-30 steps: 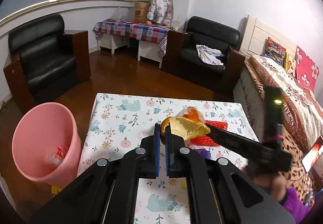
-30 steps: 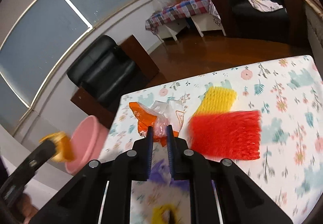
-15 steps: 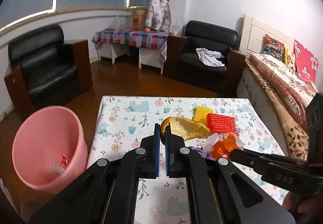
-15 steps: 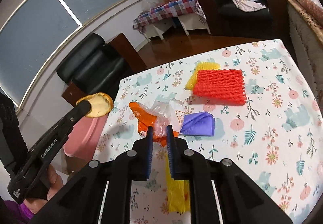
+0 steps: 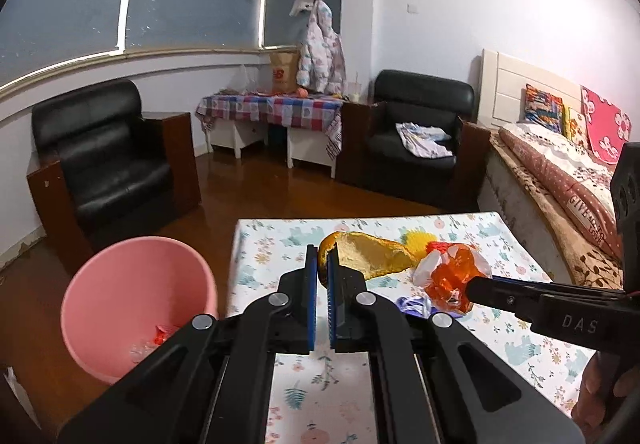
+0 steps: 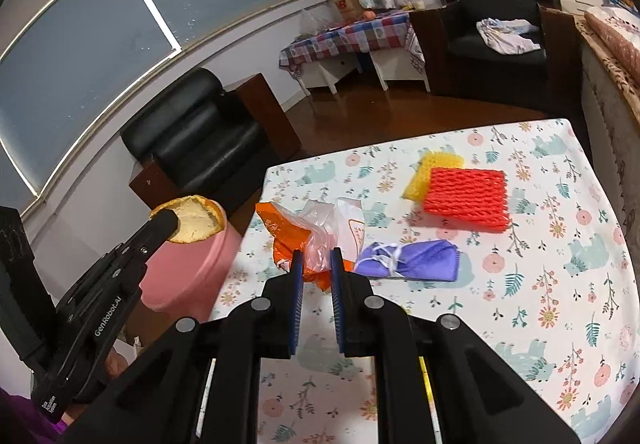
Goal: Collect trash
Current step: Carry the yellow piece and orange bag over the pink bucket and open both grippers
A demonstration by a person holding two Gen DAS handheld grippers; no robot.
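My left gripper is shut on a piece of orange peel, held up over the table's left edge; the peel also shows in the right wrist view, in front of the pink bin. My right gripper is shut on an orange and clear plastic wrapper, lifted above the table; the wrapper shows in the left wrist view too. The pink bin stands on the floor left of the table, with a few scraps inside.
On the flowered table lie a red foam net, a yellow foam net partly under it, and a purple folded mask. Black armchairs and a bed surround the table.
Both grippers have risen and swung left toward the pink bin with their loads. The right gripper has lifted the wrapper off the table.
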